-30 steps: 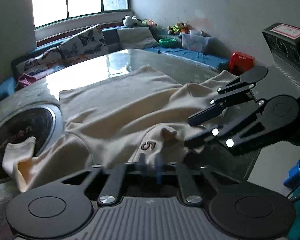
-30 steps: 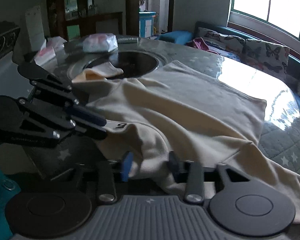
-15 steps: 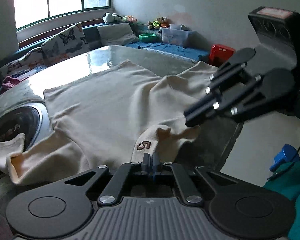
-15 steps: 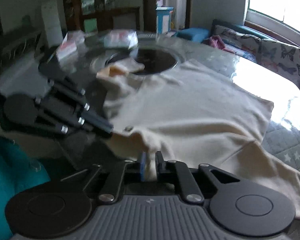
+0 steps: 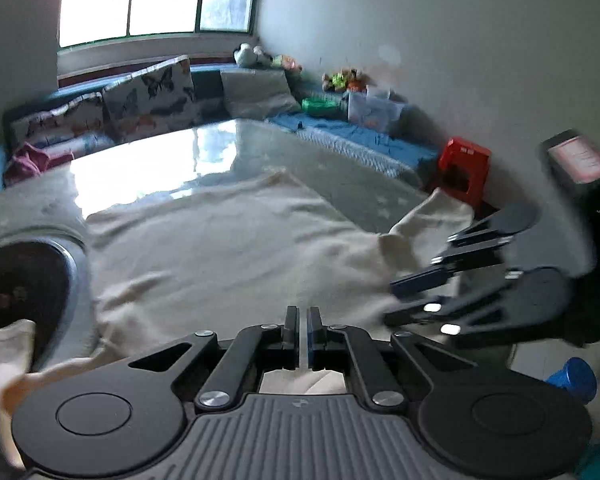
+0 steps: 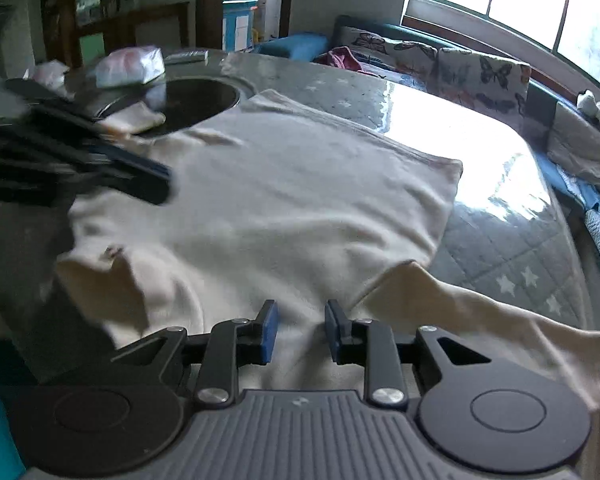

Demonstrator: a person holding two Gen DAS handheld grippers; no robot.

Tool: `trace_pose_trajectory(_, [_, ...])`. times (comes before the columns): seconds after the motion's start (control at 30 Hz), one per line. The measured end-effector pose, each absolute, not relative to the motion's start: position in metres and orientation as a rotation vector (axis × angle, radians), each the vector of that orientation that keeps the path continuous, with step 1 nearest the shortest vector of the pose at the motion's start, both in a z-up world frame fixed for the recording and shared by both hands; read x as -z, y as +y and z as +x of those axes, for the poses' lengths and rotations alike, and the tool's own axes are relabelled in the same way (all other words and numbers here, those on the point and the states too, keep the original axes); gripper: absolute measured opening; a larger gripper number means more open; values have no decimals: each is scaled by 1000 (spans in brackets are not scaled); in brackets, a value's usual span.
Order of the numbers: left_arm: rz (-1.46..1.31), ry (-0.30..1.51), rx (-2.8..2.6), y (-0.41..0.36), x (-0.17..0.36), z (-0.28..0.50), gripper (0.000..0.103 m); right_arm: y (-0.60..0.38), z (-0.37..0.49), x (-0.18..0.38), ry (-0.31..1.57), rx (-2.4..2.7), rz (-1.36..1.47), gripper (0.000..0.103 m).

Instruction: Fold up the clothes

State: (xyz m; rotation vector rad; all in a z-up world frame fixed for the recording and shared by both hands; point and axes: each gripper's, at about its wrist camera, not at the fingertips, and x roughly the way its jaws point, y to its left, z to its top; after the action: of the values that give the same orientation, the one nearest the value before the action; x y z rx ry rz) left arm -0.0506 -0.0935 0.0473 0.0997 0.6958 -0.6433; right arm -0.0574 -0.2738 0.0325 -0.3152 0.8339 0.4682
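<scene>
A cream T-shirt lies spread on the glossy table, collar end toward me; it also shows in the right wrist view. My left gripper is nearly shut, jaws a narrow slit apart over the shirt's near edge; whether cloth is pinched is hidden. My right gripper is open, jaws apart over the shirt's shoulder edge, with cloth under them. Each gripper shows blurred in the other's view: the right one, the left one.
A dark round inset in the table holds one sleeve tip. Wrapped packets lie beyond it. A cushioned bench runs under the window, with a red box by the wall.
The right gripper has opened and let go of the shirt's near edge. Both grippers have moved along the near edge, and the shirt's collar end lies flatter.
</scene>
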Motion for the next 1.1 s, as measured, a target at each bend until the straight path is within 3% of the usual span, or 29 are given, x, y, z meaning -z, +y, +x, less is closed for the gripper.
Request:
trace_pose_trajectory(0.17, [103,764,652,-99,-23,-50,5,-281,-68,-41,852,-457,-337,31])
trace_pose_trajectory(0.37, [82,759,648,-94,-25,-62,6,-282,-39,-48,750,-422,-270,34])
trace_pose_trajectory(0.57, [52,741,568,-72,-34,-65,9,-287,-16,-28,807,-383,-252,37])
trace_pose_trajectory(0.73, [88,673,363,-35,-51,-47,20,-276,-27,-37,771,-429,-264,41])
trace_pose_trajectory(0.8, [102,661,248,-17,-53,-32,31,-269,-30,-40,760,-462,-263,42])
trace_pose_trajectory(1.1, [132,728,23,29,-31,18,33,-244,-39,-41,756,-565,-266,46])
